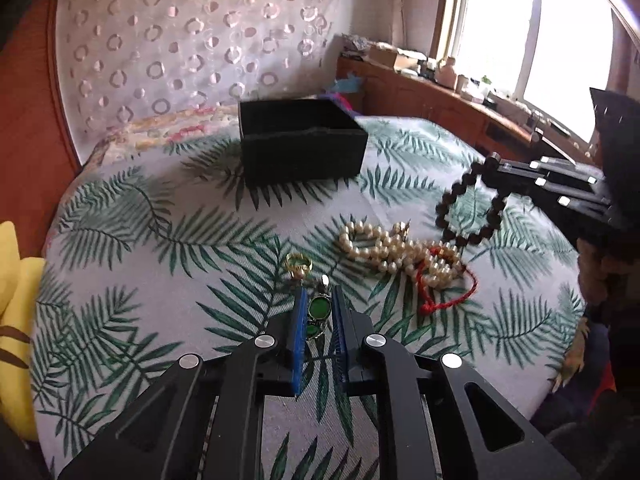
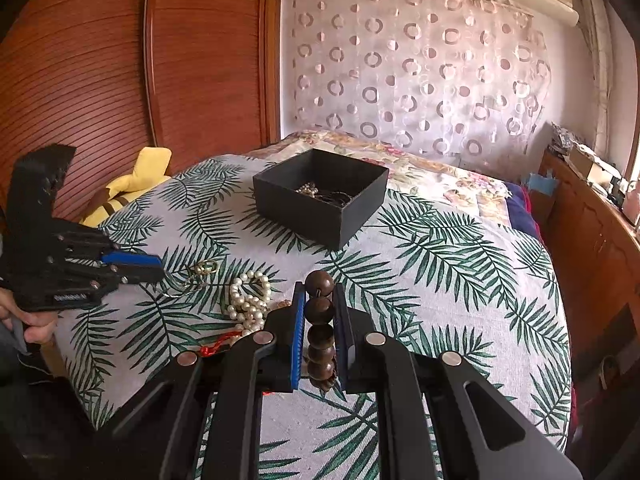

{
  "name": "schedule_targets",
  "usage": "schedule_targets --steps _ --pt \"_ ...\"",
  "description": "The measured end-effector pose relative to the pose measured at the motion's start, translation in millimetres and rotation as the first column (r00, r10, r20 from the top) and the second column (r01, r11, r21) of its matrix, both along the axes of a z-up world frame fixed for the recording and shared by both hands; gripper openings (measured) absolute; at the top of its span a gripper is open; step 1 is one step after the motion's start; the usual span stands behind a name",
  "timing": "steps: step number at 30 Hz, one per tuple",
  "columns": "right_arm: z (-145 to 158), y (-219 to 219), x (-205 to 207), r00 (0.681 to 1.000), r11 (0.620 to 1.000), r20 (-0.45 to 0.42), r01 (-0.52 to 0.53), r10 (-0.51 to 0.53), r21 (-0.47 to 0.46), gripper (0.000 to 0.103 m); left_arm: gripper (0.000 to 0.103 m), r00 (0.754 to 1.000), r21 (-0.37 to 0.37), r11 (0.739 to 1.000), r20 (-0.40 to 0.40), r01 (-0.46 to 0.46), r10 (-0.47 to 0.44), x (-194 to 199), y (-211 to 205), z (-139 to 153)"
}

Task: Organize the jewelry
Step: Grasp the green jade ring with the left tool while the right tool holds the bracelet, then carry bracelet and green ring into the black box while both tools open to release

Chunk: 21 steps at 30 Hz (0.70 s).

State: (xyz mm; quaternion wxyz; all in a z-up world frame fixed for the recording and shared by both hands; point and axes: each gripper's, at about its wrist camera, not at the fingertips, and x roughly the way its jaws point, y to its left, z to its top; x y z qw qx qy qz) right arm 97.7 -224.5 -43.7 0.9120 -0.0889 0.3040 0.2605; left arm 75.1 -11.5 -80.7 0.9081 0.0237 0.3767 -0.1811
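Left wrist view: left gripper [image 1: 318, 300] pinches green earrings [image 1: 319, 309] over the leaf-print bedspread [image 1: 160, 280], pearls [image 1: 384, 252] beyond, black box [image 1: 300, 142] farther. Only the right view shows the right gripper [image 2: 319, 300] clamping the brown beads [image 2: 320, 316], jewelry inside the box, and a wooden wardrobe [image 2: 120, 60].

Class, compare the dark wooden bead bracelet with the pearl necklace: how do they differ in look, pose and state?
The bead bracelet has large dark brown beads; the pearl necklace has small cream ones. The bracelet hangs as an open loop, clamped in the right gripper above the bedspread; the necklace lies loosely heaped on it, untouched, with a red cord lying across it. Both are strings of round beads outside the black box.
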Motion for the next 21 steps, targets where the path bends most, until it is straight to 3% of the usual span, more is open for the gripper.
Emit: schedule_targets --steps 8,21 --pt "14.2 5.6 -1.1 1.000 1.000 0.025 -0.016 0.016 -0.003 0.015 0.011 0.996 -0.040 0.999 0.092 -0.005 0.009 -5.6 4.0 42.4" --pt "41.4 19.8 10.9 0.996 0.999 0.080 -0.043 0.043 -0.012 0.015 0.011 0.983 -0.002 1.000 0.183 -0.021 0.021 4.2 -1.1 77.0"
